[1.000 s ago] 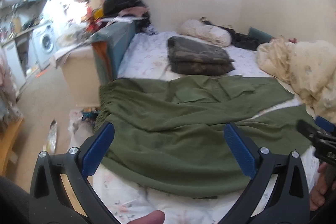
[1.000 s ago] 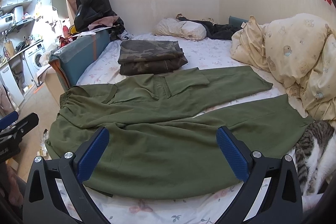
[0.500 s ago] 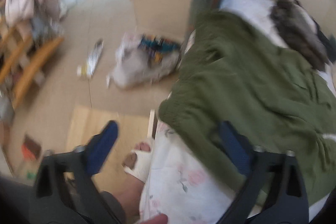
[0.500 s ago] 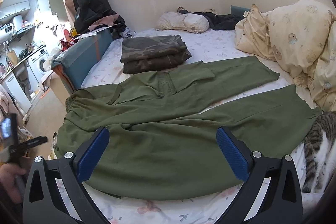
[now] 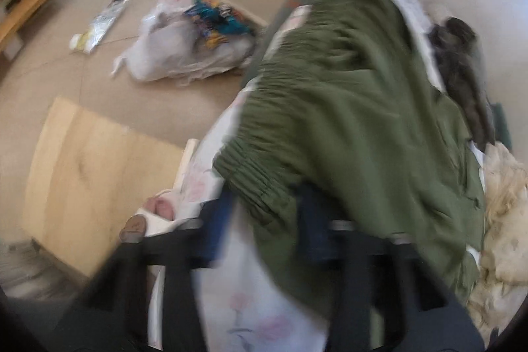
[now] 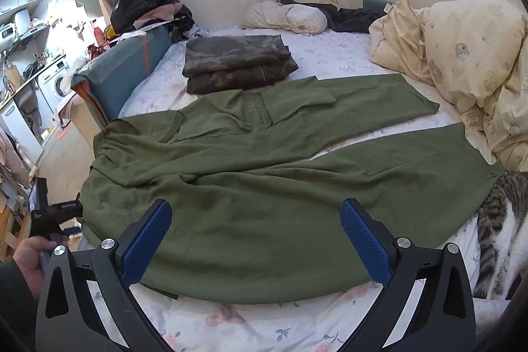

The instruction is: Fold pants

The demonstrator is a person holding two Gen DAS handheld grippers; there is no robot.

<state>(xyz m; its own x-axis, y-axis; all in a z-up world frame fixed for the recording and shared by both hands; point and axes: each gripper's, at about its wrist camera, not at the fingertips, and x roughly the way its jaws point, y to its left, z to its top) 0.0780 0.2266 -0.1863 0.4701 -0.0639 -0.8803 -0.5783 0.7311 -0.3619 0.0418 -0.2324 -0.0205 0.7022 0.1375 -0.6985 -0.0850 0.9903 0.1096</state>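
Olive green pants (image 6: 264, 174) lie spread flat on the floral bed sheet (image 6: 231, 325), waistband at the left edge, legs reaching right. My right gripper (image 6: 254, 240) is open and empty, hovering above the near leg. In the blurred left wrist view, my left gripper (image 5: 267, 220) is at the near corner of the elastic waistband (image 5: 260, 177), with the fabric between its blue pads; the jaws look narrowed, but the blur hides whether they grip. The left gripper also shows in the right wrist view (image 6: 56, 213) at the bed's left edge.
Folded camouflage pants (image 6: 237, 61) sit behind the green pants. A cream duvet (image 6: 468, 65) is piled at the right, and a tabby cat (image 6: 501, 220) lies at the bed's near right. A plastic bag (image 5: 188, 38) and a wooden board (image 5: 89, 174) lie on the floor left of the bed.
My left gripper has swung down and left to the bed's edge, come up to the waistband corner, and its jaws have narrowed around it. The right gripper has hardly moved.
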